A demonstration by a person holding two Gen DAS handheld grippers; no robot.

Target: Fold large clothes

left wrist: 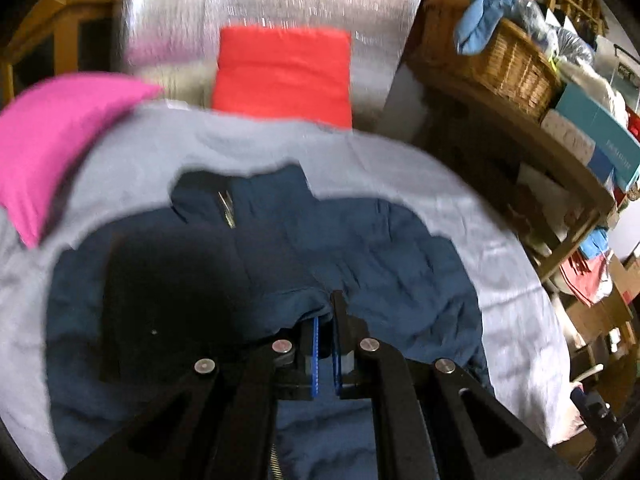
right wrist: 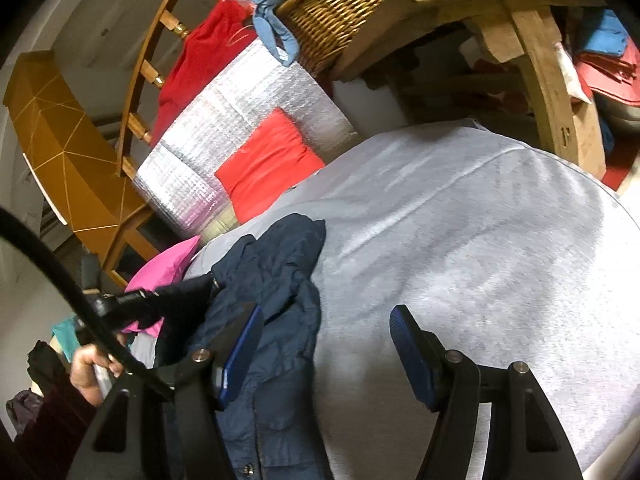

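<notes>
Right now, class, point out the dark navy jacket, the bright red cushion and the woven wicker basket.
dark navy jacket (left wrist: 380, 248): left wrist view, rumpled body panel.
bright red cushion (left wrist: 282, 74): left wrist view, front face.
woven wicker basket (right wrist: 332, 12): right wrist view, woven side.

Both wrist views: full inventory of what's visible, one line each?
jacket: 1, navy, spread on the grey sheet, one fold pinched by the left gripper
grey sheet: 1, light grey, covers the work surface
red cushion: 1, red, leaning on the foil mat at the far edge
pink cushion: 1, magenta, far left corner
foil mat: 1, silver, upright behind the cushions
wicker basket: 1, tan, on the wooden shelf
wooden shelf: 1, brown, right of the sheet
left gripper: fingers closed on jacket fabric
right gripper: fingers open, above the jacket edge
</notes>
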